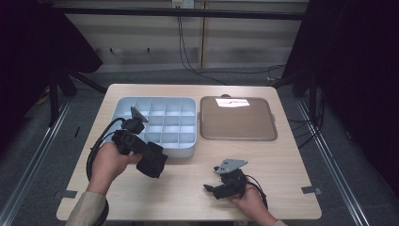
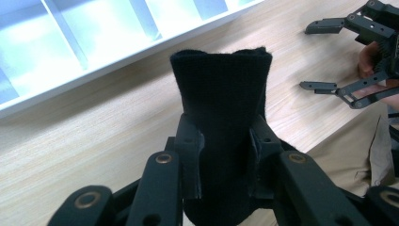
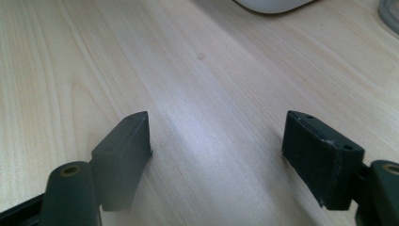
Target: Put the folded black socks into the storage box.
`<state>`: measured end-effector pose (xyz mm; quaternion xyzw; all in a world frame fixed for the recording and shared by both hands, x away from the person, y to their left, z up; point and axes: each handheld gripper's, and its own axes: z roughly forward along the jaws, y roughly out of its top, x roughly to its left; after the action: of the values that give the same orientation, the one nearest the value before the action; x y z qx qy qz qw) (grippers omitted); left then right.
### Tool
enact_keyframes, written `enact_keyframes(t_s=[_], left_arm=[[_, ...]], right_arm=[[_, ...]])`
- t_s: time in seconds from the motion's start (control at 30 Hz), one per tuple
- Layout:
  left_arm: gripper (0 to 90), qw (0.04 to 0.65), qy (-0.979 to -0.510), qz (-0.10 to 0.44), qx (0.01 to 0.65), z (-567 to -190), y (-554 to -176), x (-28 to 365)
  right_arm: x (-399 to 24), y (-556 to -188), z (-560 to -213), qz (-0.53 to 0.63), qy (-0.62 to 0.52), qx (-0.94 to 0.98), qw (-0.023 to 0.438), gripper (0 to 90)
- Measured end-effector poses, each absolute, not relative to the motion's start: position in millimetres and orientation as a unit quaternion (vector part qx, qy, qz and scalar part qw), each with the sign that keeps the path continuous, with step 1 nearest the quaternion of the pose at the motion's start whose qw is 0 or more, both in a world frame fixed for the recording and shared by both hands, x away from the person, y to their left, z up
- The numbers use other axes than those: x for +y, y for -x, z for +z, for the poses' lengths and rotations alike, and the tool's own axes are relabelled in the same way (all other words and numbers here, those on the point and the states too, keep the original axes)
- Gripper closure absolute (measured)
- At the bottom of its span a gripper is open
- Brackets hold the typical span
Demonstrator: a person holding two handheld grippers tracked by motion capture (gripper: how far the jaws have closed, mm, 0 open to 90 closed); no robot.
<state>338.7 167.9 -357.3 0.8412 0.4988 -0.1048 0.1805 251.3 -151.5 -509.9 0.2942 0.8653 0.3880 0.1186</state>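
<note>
While the left tongs (image 2: pixel 226 155) are clamping a black folded cloth (image 2: pixel 221 127) between both jaws, the cloth is hanging above the counter (image 1: pixel 188 183) just beside the near edge of the pale blue compartment tray (image 1: pixel 162 120); the right tongs (image 3: pixel 216 155) are resting low over bare wood, jaws standing wide apart and gripping nothing, near a brown flat tray (image 1: pixel 237 118)

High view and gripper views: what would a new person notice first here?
First, the black fabric roll clamped in the left gripper, just in front of the pale blue divided tray. Then the brown flat tray beside it, and the right gripper, open, near the table's front edge.
</note>
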Motion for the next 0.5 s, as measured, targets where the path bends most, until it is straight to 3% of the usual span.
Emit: enact_keyframes(t_s=[0.5], left_arm=[[71.0,0.186,-0.834,-0.089,0.512,-337,-350,182]], right_arm=[[-152,-251,-510,0.388,-0.294,0.865,0.118,23.9]])
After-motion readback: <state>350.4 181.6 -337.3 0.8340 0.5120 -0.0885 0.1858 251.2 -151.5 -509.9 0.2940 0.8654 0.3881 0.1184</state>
